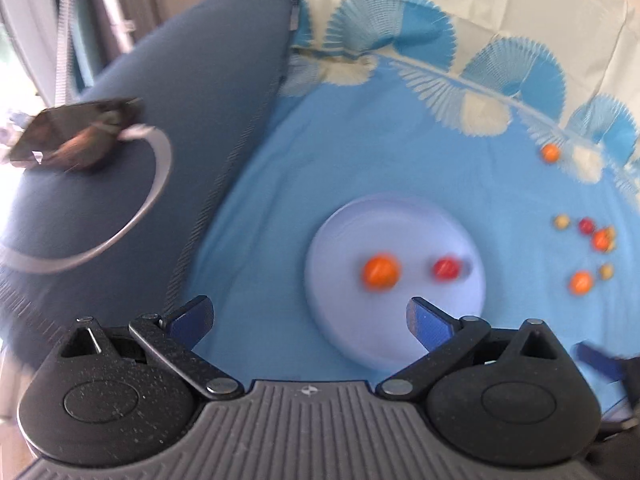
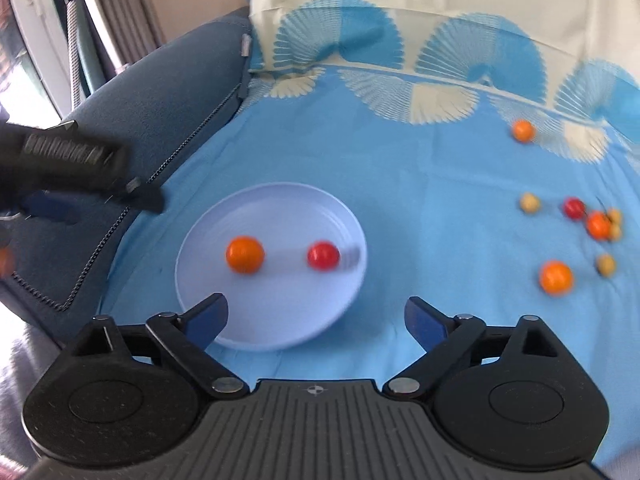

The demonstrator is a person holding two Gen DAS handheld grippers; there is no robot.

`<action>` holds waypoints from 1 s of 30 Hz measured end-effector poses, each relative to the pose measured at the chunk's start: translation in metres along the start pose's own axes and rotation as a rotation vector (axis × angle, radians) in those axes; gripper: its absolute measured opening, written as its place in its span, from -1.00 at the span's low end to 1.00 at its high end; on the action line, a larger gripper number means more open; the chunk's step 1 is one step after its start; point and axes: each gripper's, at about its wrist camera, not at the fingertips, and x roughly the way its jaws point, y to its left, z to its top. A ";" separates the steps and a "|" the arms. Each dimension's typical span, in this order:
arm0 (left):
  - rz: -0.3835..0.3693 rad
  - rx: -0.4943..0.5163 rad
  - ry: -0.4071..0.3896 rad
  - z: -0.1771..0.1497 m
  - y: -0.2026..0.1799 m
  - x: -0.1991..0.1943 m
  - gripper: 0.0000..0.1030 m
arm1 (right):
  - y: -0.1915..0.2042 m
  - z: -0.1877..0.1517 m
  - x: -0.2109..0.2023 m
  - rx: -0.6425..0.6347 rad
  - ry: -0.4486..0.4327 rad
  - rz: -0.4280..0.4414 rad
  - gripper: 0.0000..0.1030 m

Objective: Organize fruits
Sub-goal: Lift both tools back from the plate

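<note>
Fruits (image 2: 245,254) on unlabelled plate (image 2: 280,332)

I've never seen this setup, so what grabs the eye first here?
A round pale lilac plate on the bright blue patterned cloth, holding one orange ball-shaped fruit and one red round fruit. To its right, small scattered orange, red and yellowish fruits lie loose on the cloth.

Motion blur smears the dark object (image 1: 76,136) on the cushion (image 1: 192,92).
</note>
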 end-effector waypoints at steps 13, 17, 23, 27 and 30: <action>0.026 0.008 -0.073 -0.074 0.004 -0.065 0.99 | 0.011 -0.048 -0.094 -0.014 -0.184 -0.050 0.93; 0.027 0.034 -0.107 -0.078 -0.006 -0.079 0.99 | 0.010 -0.056 -0.112 -0.012 -0.221 -0.048 0.93; 0.038 0.064 -0.137 -0.087 -0.019 -0.099 0.99 | 0.003 -0.061 -0.131 0.005 -0.277 -0.055 0.95; 0.051 0.076 -0.142 -0.093 -0.022 -0.106 0.99 | 0.003 -0.066 -0.139 0.014 -0.296 -0.049 0.95; 0.050 0.077 -0.141 -0.095 -0.020 -0.108 0.99 | 0.004 -0.067 -0.142 0.012 -0.307 -0.045 0.95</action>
